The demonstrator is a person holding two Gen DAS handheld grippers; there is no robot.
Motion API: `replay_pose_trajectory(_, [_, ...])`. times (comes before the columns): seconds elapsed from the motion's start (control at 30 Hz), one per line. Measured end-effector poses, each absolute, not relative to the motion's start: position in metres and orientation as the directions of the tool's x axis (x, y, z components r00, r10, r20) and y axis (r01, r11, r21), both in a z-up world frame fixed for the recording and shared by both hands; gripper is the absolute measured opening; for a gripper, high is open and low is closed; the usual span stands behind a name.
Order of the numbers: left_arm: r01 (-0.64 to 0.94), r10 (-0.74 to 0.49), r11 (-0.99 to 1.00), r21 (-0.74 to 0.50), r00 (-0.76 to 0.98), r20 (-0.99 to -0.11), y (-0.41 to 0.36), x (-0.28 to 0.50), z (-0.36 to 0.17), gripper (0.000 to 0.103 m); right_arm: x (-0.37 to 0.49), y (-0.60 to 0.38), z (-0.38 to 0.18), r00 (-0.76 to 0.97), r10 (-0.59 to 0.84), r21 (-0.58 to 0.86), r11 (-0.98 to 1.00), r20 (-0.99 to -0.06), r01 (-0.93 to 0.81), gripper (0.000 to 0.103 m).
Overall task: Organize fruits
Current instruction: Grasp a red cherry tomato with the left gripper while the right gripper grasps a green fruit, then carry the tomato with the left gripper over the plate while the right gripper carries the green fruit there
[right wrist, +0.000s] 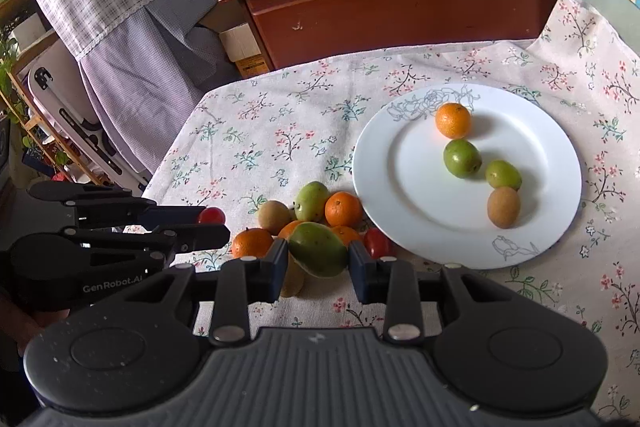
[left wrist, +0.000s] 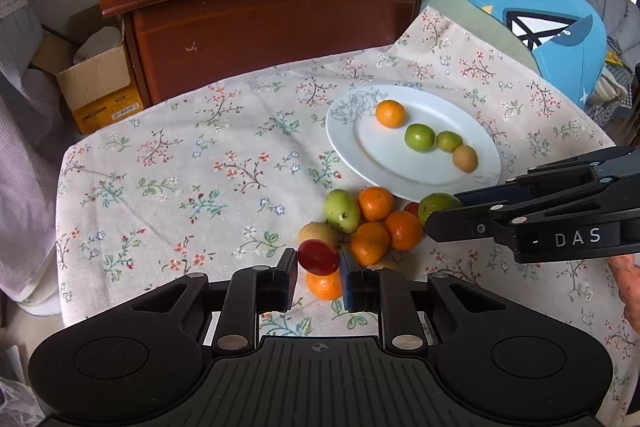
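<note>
Red, the small fruit (left wrist: 318, 257) is pinched between the left gripper's (left wrist: 319, 273) fingers, above the pile (left wrist: 372, 223) on the bench. A green fruit (right wrist: 318, 249) is clamped crosswise by the right gripper (right wrist: 318, 267). The white plate (right wrist: 552, 227) lies ahead and rightward, judged nearer the right hand.

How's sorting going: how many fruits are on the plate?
4, lined across the plate: orange farthest, larger green fruit, smaller green fruit, brown fruit nearest. None hidden.
</note>
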State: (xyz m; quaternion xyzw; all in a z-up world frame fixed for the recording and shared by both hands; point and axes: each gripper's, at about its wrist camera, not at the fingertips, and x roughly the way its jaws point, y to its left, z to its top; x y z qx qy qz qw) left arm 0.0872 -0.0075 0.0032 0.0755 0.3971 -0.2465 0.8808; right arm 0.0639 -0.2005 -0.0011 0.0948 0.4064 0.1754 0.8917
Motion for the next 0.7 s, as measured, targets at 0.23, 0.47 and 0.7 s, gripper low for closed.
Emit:
replay_pose_trajectory(0.23, [0.5,-0.419,0.86,-0.099,0.582,-0.697,-0.026,0.089,0.022,0.02,0.069,-0.22,0.02,0.673,0.367,0.332,0.924,-0.642,-0.187,0.033])
replay_pose_trajectory(0.47, [0.525,-0.456,0.844,-0.113,0.588,-0.668,-0.047,0.092,0.036,0.02,0.075,-0.248,0.04,0.735,0.329,0.354,0.926,-0.592,-0.129,0.033])
replay_pose_trajectory(0.7, [0.55,-0.484,0.826,-0.122,0.582,-0.654,-0.068,0.1,0.042,0.02,0.079,-0.275,0.049,0.78,0.276,0.377,0.924,-0.562,-0.055,0.033])
